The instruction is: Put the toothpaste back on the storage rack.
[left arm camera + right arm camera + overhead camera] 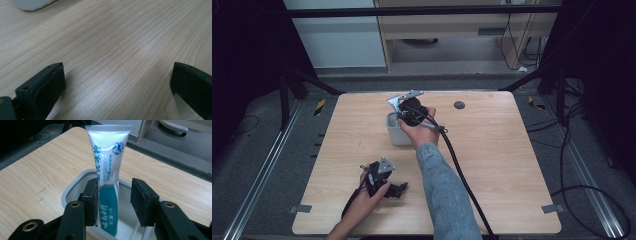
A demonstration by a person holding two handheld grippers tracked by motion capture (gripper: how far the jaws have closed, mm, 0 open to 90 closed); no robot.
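A toothpaste tube (108,182) stood upright in a small white bin (75,185) near the upper middle of the table (492,165), its crimped end up and its lower part down inside the bin. The right gripper (113,201) straddled it with jaws apart — the left pad (90,200) touched the tube's edge or sat just beside it, while the other stood clear with a gap between. By the look of it the tube had been set into the bin and the grip had been let go; whether the tube leaned on the rim could not be told. The next move seemed to call for a straight lift up and back, so that neither pad dragged the tube over.

In the high view the right hand (419,131) reached forward from the lower middle of the frame, sleeve extended and the gripper tipped down over the bin, its cable trailing to the lower right. The left gripper (117,87) lay low at the lower left of the table, jaws wide apart over bare wood — holding nothing, with the left hand (364,202) resting behind it.
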